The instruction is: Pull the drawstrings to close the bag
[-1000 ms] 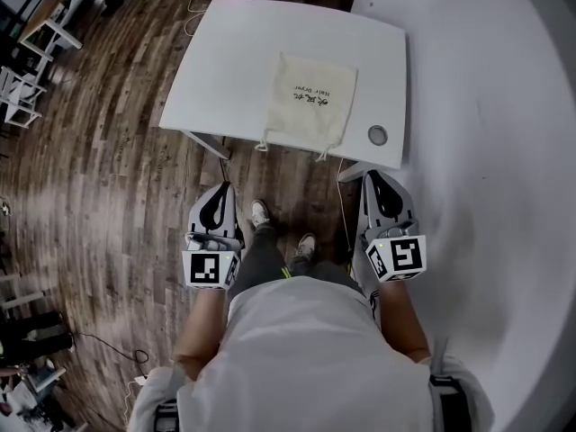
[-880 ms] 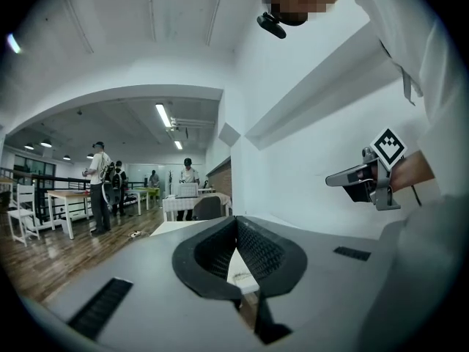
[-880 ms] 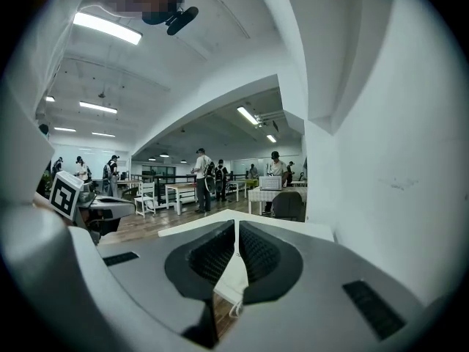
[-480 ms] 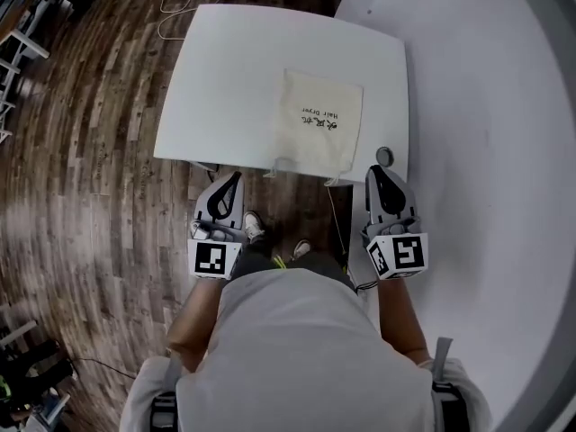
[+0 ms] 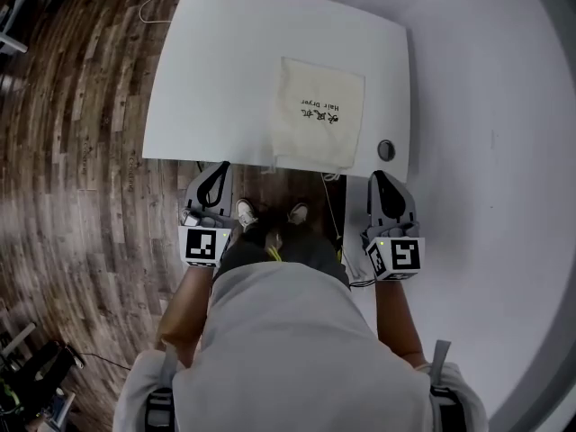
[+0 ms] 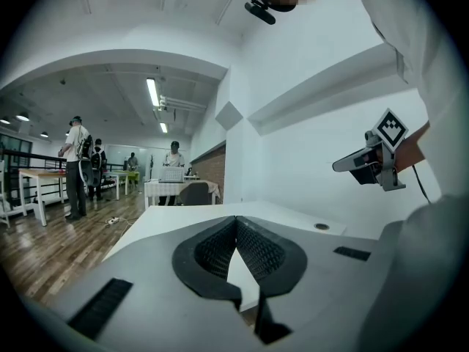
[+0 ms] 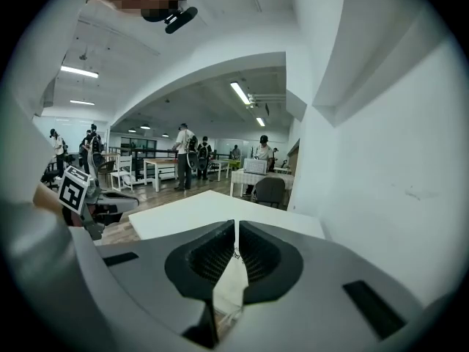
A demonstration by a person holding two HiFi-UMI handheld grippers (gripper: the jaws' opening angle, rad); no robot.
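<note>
A dark wood plank floor (image 5: 81,151) and a plain white wall (image 5: 490,142) frame the scene. Against the wall stands the white rectangular table (image 5: 216,70), bare apart from the task's thing. The person in a light shirt (image 5: 297,349) stands at its near edge, feet under the overhang.

The cream cloth drawstring bag (image 5: 317,113) lies flat on the right half of the table, dark print facing up and its mouth along the near edge. It looks slack and ungathered, with no puckering along the mouth, so I judge the closing not yet begun.

The left tongs (image 5: 220,167) hang just short of the near table edge, left of the bag and apart from it. In the left gripper view their ribbed black jaws meet at the tip, closed on nothing (image 6: 236,222). The right tongs (image 5: 378,175) sit at the near right corner, beside the bag's mouth but not touching. Their jaws are closed too, bar a hairline slit (image 7: 236,226), and the cream cloth shows beyond them, not between them.

The thin drawstring ends (image 5: 332,175) dangle over the near edge, untouched. Everything is left to do: open each pair of tongs, take a string end and pull outward.

A small round metal grommet (image 5: 385,149) sits in the table beside the bag.
</note>
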